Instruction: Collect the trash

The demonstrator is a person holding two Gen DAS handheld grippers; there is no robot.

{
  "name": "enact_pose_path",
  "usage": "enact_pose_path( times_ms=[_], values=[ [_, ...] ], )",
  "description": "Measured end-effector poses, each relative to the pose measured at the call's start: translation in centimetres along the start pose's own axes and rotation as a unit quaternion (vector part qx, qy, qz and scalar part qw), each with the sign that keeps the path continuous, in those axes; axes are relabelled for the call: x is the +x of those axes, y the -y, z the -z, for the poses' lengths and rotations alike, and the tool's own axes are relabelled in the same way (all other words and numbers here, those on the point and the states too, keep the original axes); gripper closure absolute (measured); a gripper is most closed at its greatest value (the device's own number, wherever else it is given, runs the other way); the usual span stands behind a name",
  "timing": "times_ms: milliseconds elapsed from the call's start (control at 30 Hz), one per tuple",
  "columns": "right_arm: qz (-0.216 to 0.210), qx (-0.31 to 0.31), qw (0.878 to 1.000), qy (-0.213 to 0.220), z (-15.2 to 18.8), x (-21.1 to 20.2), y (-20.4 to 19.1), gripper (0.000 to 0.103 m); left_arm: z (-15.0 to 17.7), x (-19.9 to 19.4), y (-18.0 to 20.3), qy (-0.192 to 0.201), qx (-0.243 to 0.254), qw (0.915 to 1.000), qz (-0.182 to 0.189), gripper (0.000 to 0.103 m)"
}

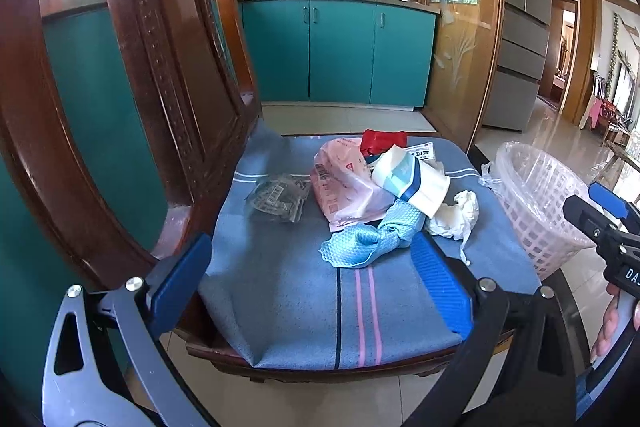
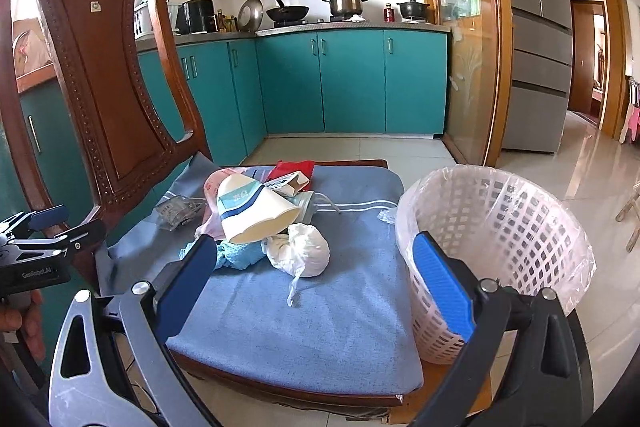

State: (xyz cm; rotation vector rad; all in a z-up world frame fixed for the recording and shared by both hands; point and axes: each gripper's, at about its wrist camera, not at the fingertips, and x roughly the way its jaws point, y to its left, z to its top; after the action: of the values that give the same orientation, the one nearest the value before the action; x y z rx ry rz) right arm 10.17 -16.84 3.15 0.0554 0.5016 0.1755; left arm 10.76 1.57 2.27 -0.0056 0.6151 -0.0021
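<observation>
A pile of trash lies on the blue cushion (image 1: pixel 280 291) of a wooden chair: a paper cup (image 1: pixel 412 183) (image 2: pixel 256 213), a pink plastic bag (image 1: pixel 344 183), a crumpled white tissue (image 1: pixel 456 215) (image 2: pixel 300 251), a light blue cloth (image 1: pixel 368 239), a red packet (image 1: pixel 384 141) (image 2: pixel 292 169) and a clear wrapper (image 1: pixel 278 199) (image 2: pixel 176 213). A white lined basket (image 1: pixel 536 203) (image 2: pixel 496 251) stands at the cushion's right. My left gripper (image 1: pixel 316 283) is open and empty before the pile. My right gripper (image 2: pixel 316 275) is open and empty, near the tissue and basket.
The carved wooden chair back (image 1: pixel 168 67) (image 2: pixel 104 75) rises at the left. Teal kitchen cabinets (image 2: pixel 352 79) and a stove with pots stand behind. A grey fridge (image 2: pixel 536 35) and a glass door are at the right. Tiled floor surrounds the chair.
</observation>
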Motion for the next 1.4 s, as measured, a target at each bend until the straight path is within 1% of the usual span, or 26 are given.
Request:
enact_pose_path(
  times_ms=[1000, 1100, 1200, 1267, 1300, 1367, 1400],
  values=[
    [0.0, 0.0, 1.0, 0.001, 0.0, -0.1, 0.1, 0.007, 0.3, 0.6, 0.2, -0.01, 0.002, 0.9999, -0.004, 0.004],
    [-0.001, -0.003, 1.0, -0.003, 0.1, 0.1, 0.0, 0.007, 0.6, 1.5, -0.3, -0.032, -0.02, 0.9992, 0.011, 0.004],
    [-0.002, -0.007, 1.0, -0.014, 0.2, 0.6, -0.2, 0.007, 1.0, 3.1, -1.4, -0.06, -0.072, 0.995, 0.034, 0.004],
    [-0.003, -0.011, 1.0, -0.026, 0.4, 1.2, -0.3, 0.007, 1.1, 4.7, -1.7, -0.077, -0.091, 0.9925, 0.025, 0.004],
    [-0.003, -0.012, 0.999, -0.03, 0.5, 1.4, -0.3, 0.007, 1.1, 5.3, -1.6, -0.08, -0.09, 0.9925, 0.018, 0.004],
    [-0.004, -0.016, 0.999, -0.038, 0.6, 1.9, -0.3, 0.007, 0.7, 6.6, -1.1, -0.075, -0.075, 0.9942, -0.014, 0.005],
    [-0.003, -0.018, 0.999, -0.043, 0.6, 2.2, -0.3, 0.007, 0.5, 7.1, -0.9, -0.072, -0.069, 0.9947, -0.023, 0.007]
  ],
)
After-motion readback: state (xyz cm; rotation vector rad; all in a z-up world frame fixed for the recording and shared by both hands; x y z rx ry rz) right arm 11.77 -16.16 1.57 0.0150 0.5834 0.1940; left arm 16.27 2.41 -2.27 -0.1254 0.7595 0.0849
